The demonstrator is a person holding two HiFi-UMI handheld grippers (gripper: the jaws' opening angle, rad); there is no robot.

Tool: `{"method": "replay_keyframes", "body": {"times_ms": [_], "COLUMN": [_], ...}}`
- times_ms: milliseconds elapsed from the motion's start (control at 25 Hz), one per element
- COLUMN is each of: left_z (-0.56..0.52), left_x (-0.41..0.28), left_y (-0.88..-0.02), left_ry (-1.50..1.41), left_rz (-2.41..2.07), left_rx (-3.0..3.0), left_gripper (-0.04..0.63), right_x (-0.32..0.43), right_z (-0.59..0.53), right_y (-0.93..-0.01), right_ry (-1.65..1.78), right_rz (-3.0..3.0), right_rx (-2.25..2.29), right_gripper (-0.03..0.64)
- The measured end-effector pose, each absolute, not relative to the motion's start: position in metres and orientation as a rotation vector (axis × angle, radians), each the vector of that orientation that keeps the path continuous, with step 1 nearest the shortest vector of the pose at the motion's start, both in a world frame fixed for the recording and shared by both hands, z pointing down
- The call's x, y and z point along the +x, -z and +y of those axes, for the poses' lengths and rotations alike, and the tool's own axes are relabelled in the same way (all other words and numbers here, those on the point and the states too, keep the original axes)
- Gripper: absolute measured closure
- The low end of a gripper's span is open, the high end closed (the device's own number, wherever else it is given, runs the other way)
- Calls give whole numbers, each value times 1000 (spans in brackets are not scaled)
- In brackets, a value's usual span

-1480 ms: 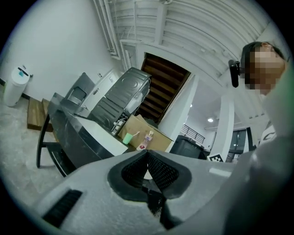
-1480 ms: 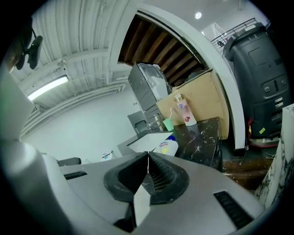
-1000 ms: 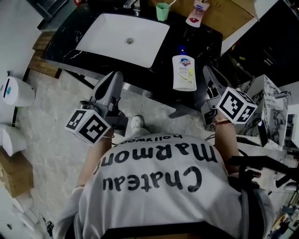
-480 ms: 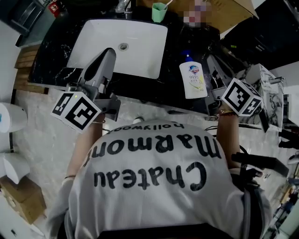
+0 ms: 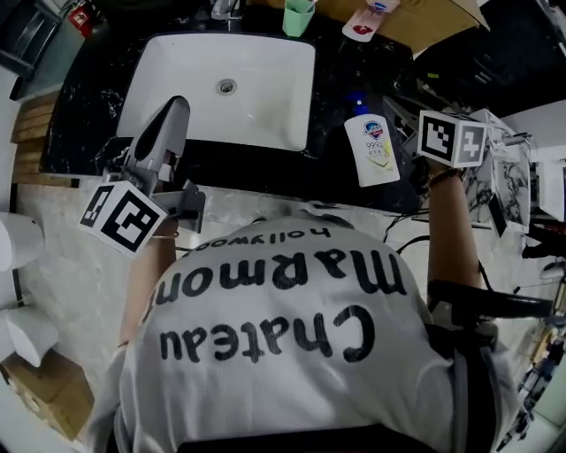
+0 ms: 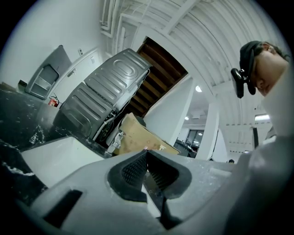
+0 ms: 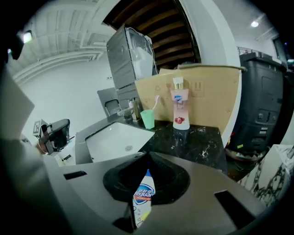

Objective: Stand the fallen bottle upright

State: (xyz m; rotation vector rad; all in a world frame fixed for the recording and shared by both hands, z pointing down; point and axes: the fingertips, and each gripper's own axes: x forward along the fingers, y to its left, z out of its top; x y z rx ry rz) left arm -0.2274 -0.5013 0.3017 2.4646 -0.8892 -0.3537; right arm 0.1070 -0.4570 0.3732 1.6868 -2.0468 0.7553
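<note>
The fallen bottle (image 5: pixel 372 150) is white with a blue cap and a blue label. It lies on its side on the black counter (image 5: pixel 336 80), right of the white sink (image 5: pixel 265 71), cap pointing to the wall. My right gripper (image 5: pixel 405 111) hovers just right of it, shut and empty. In the right gripper view the bottle (image 7: pixel 143 198) shows below the closed fingertips of that gripper (image 7: pixel 148 154). My left gripper (image 5: pixel 175 104) is over the sink's front left part, level, and its jaws meet with nothing between them (image 6: pixel 146 152).
A green cup (image 5: pixel 298 18) and an upright pink bottle (image 7: pixel 179 108) stand at the counter's back by a cardboard box (image 7: pixel 206 92). The faucet (image 5: pixel 225 9) is behind the sink. Marble-patterned pieces (image 5: pixel 500 168) crowd the right; a white toilet (image 5: pixel 13 243) is on the left.
Both grippers have moved forward to the counter. The left one now reaches over the sink, and the right one has dipped down beside the lying bottle.
</note>
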Motion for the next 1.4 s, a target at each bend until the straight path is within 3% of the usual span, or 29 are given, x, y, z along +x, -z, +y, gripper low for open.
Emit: {"method": "replay_keyframes", "body": {"times_ms": [120, 160, 200, 240, 640, 880, 1400], "left_z": [-504, -505, -505, -506, -515, -522, -520], "left_x": [-246, -252, -257, -262, -288, -300, -302], "left_y": [-307, -308, -309, -310, -321, -324, -326], "left_ry": [363, 360, 357, 360, 396, 395, 418], "left_rz": [-934, -952, -968, -979, -1034, -1074, -1084], "left_rx": [2440, 2434, 2429, 2423, 2376, 2357, 2352], "left_gripper": [581, 581, 581, 581, 581, 581, 581], "right_x": [101, 99, 96, 95, 105, 111, 107], "right_z": [-468, -471, -474, -477, -499, -500, -505], "right_y": [-392, -398, -404, -411, -462, -476, -470], "right_ry": [-908, -956, -994, -1017, -1191, -1189, -1143], "right_rz": [-2057, -2054, -2043, -2022, -1750, -1661, -1718], "right_rx": [1595, 1558, 1517, 1482, 1363, 1363, 1367], "right_gripper": [596, 544, 413, 387, 374, 445, 451]}}
